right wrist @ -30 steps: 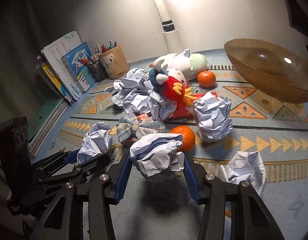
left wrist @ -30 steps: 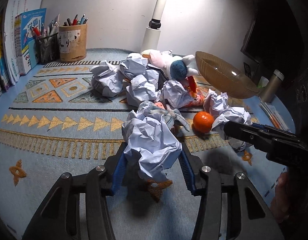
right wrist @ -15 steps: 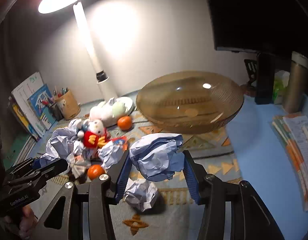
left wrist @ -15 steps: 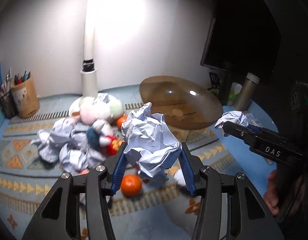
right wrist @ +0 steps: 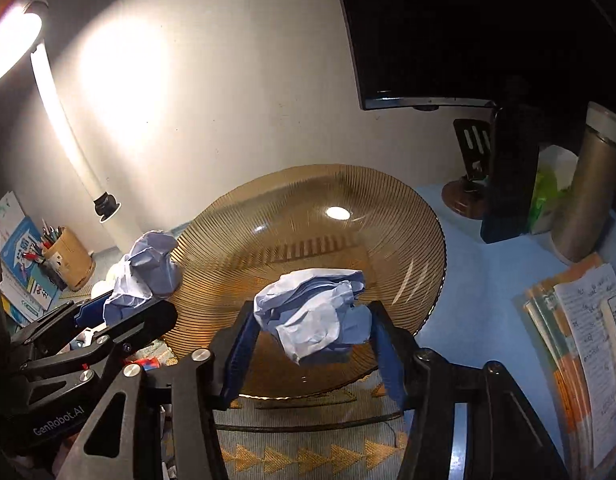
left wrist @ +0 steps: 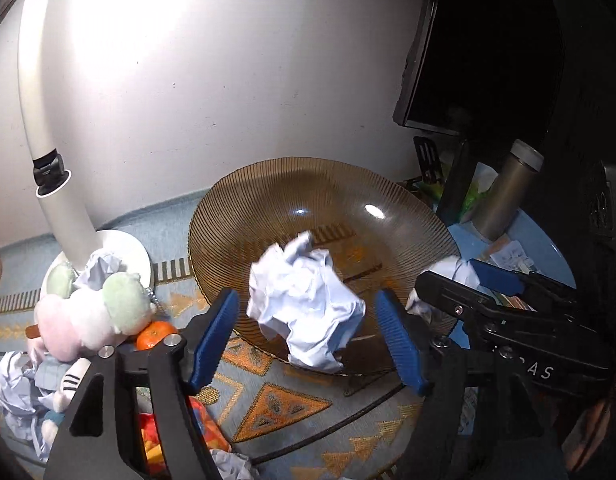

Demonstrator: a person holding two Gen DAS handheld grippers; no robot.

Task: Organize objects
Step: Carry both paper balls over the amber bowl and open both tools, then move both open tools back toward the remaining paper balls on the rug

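Two paper balls are being let go over the bowl (left wrist: 236, 216): through my left tongs (left wrist: 309, 332), jaws opening, one paper wad (left wrist: 306, 308) drops at centre frame, while my right tongs (right wrist: 311, 340), also opening, free another wad (right wrist: 313, 316) mid-frame.

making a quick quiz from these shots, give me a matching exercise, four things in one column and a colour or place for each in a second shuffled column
Things:
1. bowl
2. tangerine
3. flask
4. pen cup

Colours and places:
A. orange, tucked against the plush toys
B. metal, upright on the blue desk at the right
C. amber ribbed glass, under the crumpled paper ball
D. tan, by the books at the left

Pairs: 1-C, 2-A, 3-B, 4-D
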